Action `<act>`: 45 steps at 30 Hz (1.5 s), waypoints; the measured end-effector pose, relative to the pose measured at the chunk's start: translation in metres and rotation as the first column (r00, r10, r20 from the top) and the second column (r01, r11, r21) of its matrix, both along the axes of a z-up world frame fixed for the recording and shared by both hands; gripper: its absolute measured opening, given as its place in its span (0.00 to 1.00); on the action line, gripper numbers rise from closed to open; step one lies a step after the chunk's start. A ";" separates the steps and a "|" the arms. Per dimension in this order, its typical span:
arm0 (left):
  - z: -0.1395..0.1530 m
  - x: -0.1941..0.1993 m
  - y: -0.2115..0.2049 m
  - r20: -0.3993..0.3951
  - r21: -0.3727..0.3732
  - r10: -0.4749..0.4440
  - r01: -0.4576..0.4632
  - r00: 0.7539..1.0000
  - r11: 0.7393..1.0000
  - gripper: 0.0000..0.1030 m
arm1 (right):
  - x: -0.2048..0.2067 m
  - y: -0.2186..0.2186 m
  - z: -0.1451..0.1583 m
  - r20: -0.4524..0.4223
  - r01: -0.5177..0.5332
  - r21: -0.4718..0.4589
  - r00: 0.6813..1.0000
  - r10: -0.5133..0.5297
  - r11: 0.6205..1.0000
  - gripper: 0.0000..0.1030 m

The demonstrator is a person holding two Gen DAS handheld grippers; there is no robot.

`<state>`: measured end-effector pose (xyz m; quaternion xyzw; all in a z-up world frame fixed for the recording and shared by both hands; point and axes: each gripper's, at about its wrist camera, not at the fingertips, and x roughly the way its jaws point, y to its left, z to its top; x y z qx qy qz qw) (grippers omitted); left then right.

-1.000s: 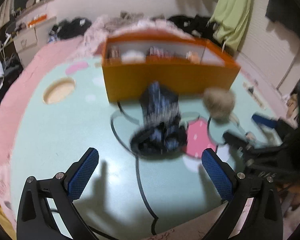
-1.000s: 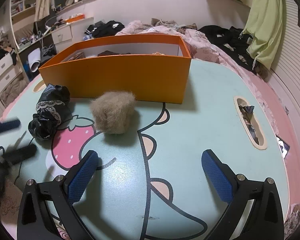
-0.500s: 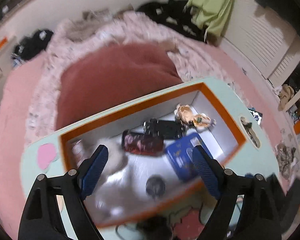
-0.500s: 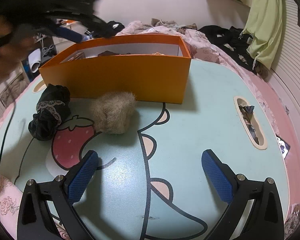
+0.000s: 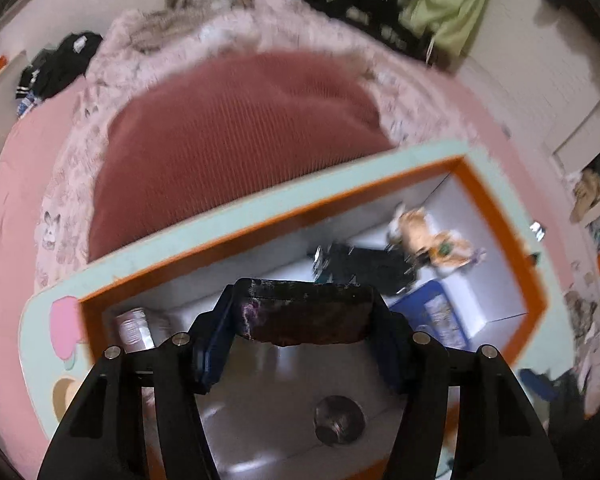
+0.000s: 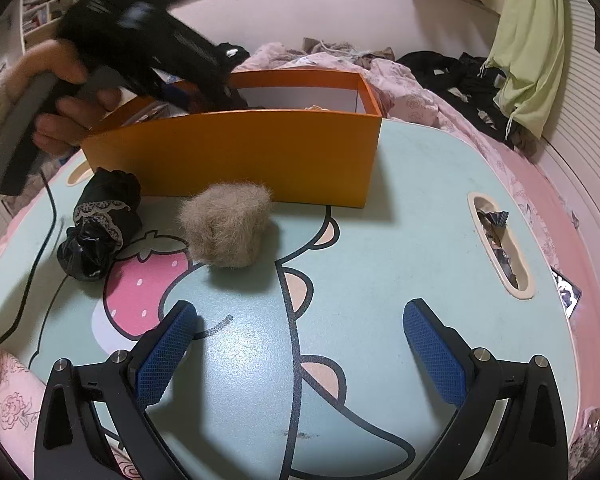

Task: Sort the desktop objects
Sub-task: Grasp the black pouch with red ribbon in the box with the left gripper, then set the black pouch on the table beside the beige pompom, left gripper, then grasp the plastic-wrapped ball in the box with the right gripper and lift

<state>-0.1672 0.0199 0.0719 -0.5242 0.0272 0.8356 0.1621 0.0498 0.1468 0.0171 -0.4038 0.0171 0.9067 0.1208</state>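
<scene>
My left gripper point(image 5: 304, 320) is shut on a dark reddish flat case point(image 5: 306, 314) and holds it over the open orange box point(image 5: 500, 216). The left gripper also shows in the right wrist view point(image 6: 140, 32), reaching down into the orange box point(image 6: 236, 160). Inside the box lie a black item point(image 5: 364, 264), a blue packet point(image 5: 432, 312), a small tan figure point(image 5: 424, 236), a round metal thing point(image 5: 336, 420) and a pale pink roll point(image 5: 130, 326). My right gripper point(image 6: 300, 344) is open and empty above the table. A beige fluffy ball point(image 6: 228, 228) and a black lace-trimmed bundle point(image 6: 100, 224) lie before the box.
The mint cartoon-print table point(image 6: 420, 240) has a slot with scraps point(image 6: 500, 248) at the right. A black cable point(image 6: 32, 264) runs along its left side. A bed with pink bedding point(image 5: 228, 128) and clothes lies beyond the box.
My left gripper went from open above the table to above the box, then dipped in and closed on the dark reddish case. My right gripper has not moved.
</scene>
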 end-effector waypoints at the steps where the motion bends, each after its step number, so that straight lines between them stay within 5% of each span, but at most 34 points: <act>1: 0.015 0.012 -0.006 -0.039 0.043 0.002 0.000 0.999 0.999 0.59 | 0.000 0.000 0.000 0.000 0.000 0.000 1.000 0.000 1.000 1.00; 8: 0.068 0.097 -0.024 -0.213 0.177 -0.023 0.062 0.977 0.982 0.59 | 0.000 0.000 0.000 0.000 0.000 -0.001 1.000 0.000 1.000 1.00; 12: 0.050 0.132 -0.015 -0.198 0.200 -0.068 0.108 0.978 0.974 0.59 | 0.000 0.000 0.000 -0.001 0.001 -0.001 1.000 -0.001 1.000 1.00; 16: 0.016 0.151 0.000 -0.210 0.133 -0.073 0.102 0.975 0.986 0.59 | 0.000 0.000 0.000 -0.001 0.001 -0.001 1.000 -0.001 1.000 1.00; 20: -0.003 0.145 -0.006 -0.178 0.186 -0.041 0.075 0.983 0.980 0.59 | 0.000 0.000 0.000 -0.002 0.001 -0.001 1.000 -0.001 1.000 1.00; 23: 0.002 0.153 -0.017 -0.225 0.199 0.020 0.026 0.974 0.980 0.60 | 0.001 0.000 0.000 -0.002 0.001 -0.001 1.000 -0.001 1.000 1.00; 27: 0.017 0.183 -0.037 -0.292 0.245 0.040 0.035 0.956 0.969 0.79 | 0.001 0.000 0.000 -0.003 0.001 -0.001 1.000 -0.001 1.000 1.00; 30: 0.013 0.200 -0.052 -0.317 0.200 0.107 -0.044 0.943 0.979 0.80 | 0.001 0.000 0.000 -0.003 0.001 -0.001 1.000 -0.001 1.000 1.00; 34: -0.022 0.208 -0.062 -0.230 0.088 0.166 -0.149 0.959 0.985 0.80 | 0.001 0.001 0.000 -0.003 0.001 -0.001 1.000 -0.001 1.000 1.00; 38: -0.049 0.208 -0.041 -0.189 -0.050 0.115 -0.126 0.975 0.991 0.83 | 0.001 0.001 0.000 -0.003 0.001 0.002 1.000 -0.001 1.000 1.00; 40: -0.053 0.203 -0.032 -0.171 -0.064 0.091 -0.103 0.981 0.993 1.00 | 0.002 0.001 0.000 -0.002 0.001 -0.001 1.000 -0.001 1.000 1.00; 45: -0.057 0.198 -0.033 -0.171 -0.054 0.135 -0.146 0.976 0.988 1.00 | 0.000 0.001 -0.001 -0.001 0.001 0.000 1.000 -0.001 1.000 1.00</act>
